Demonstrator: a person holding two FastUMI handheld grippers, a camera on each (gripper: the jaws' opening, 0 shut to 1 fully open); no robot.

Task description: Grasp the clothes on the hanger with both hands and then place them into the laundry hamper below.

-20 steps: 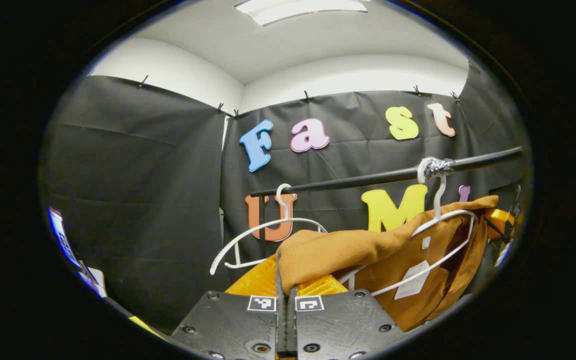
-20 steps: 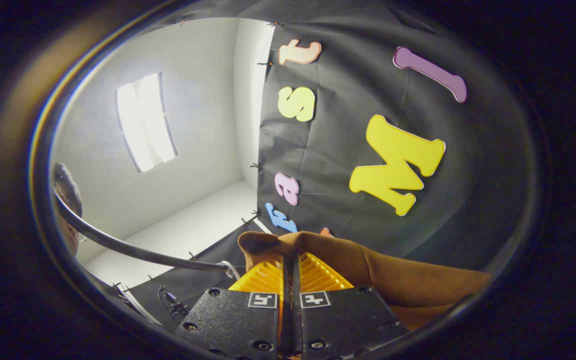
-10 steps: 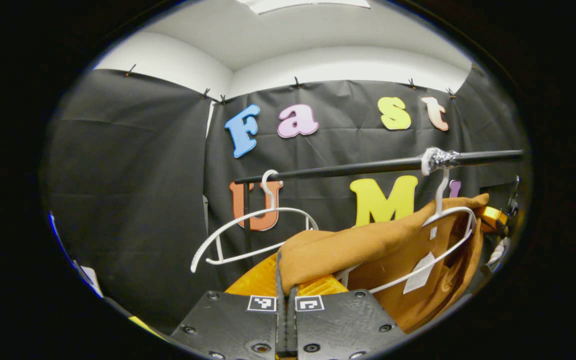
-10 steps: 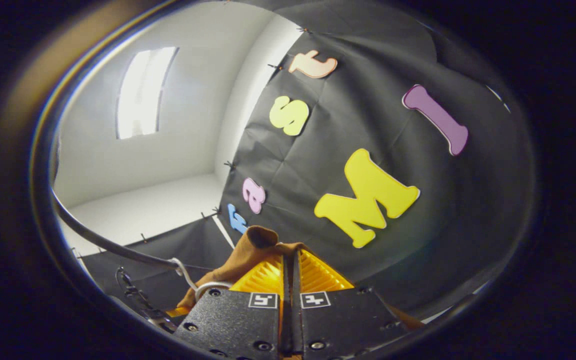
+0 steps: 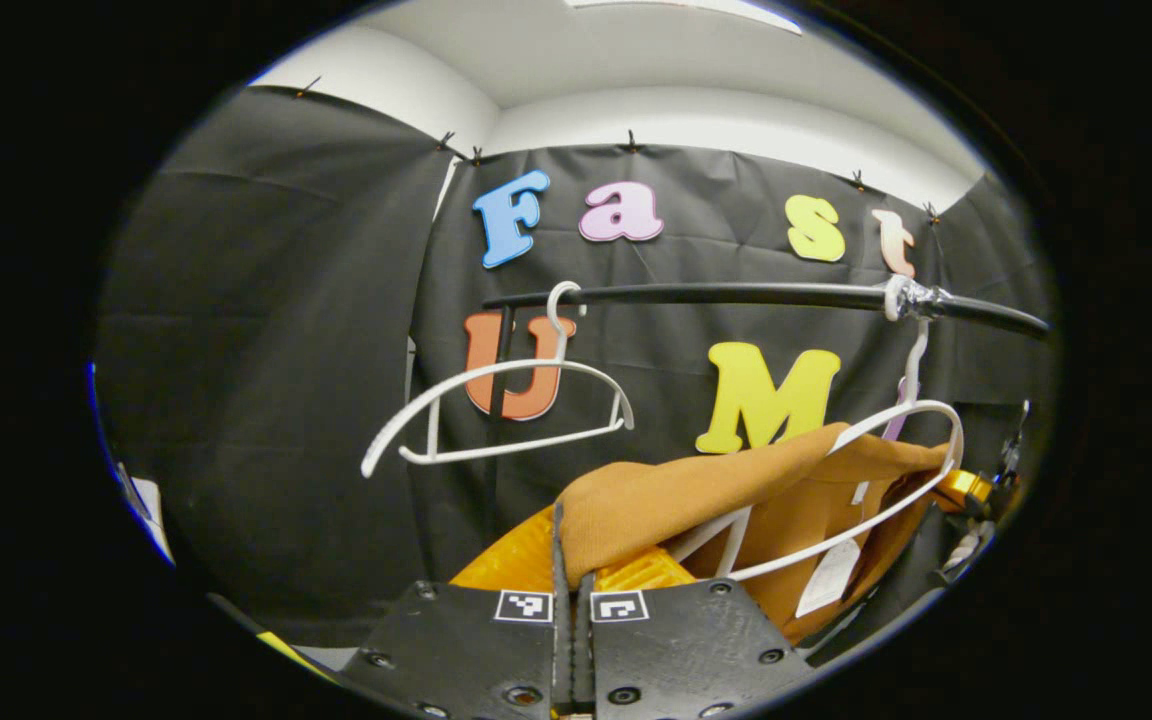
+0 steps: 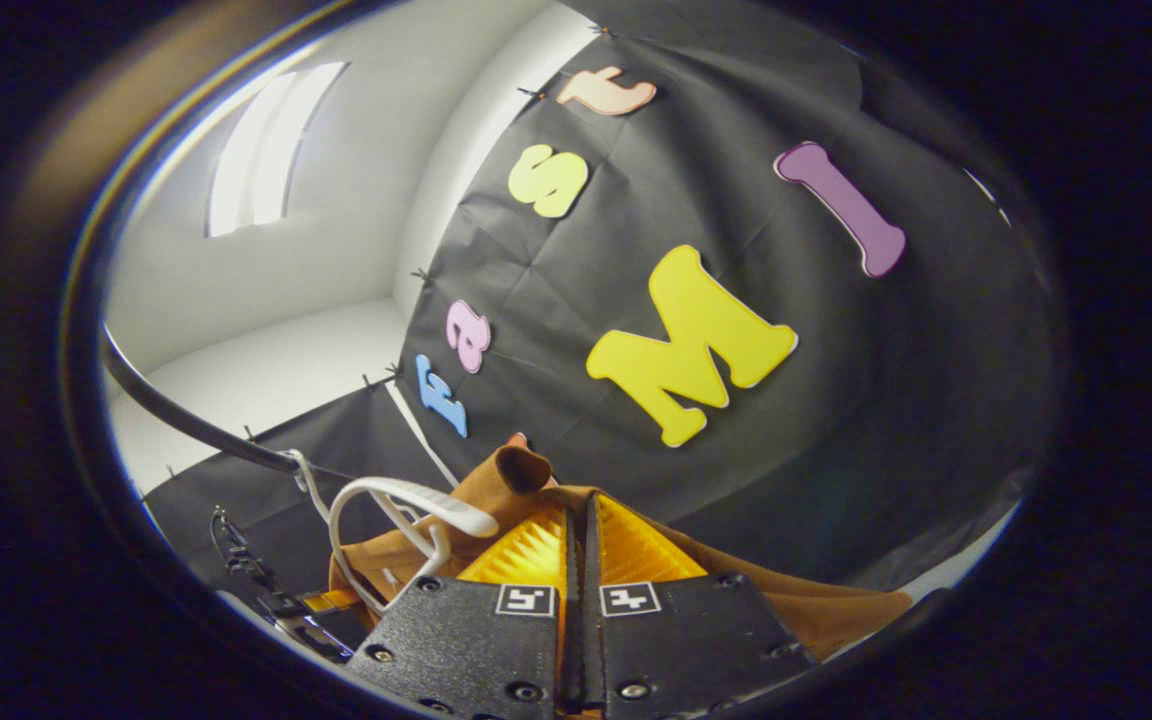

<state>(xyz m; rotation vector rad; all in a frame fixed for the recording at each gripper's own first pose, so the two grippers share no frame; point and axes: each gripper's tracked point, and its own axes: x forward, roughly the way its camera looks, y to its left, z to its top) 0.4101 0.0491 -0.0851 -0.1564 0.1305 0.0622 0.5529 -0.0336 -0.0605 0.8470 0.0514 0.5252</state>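
Fingers of left gripper (image 5: 572, 545) and right gripper (image 6: 581, 540) both pinch the brown garment (image 5: 696, 495). Risk: fabric below the rail (image 5: 736, 295) snags on its white hanger (image 5: 921, 425), dragging it along.

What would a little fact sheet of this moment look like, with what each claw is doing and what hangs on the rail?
left claw: shut on the brown garment
right claw: shut on the same garment
garment: partly pulled off the white hanger, still draped on it
rail: black, carries two hangers
empty hanger: white, bare, left of the garment's hanger
hamper: cannot tell from these views
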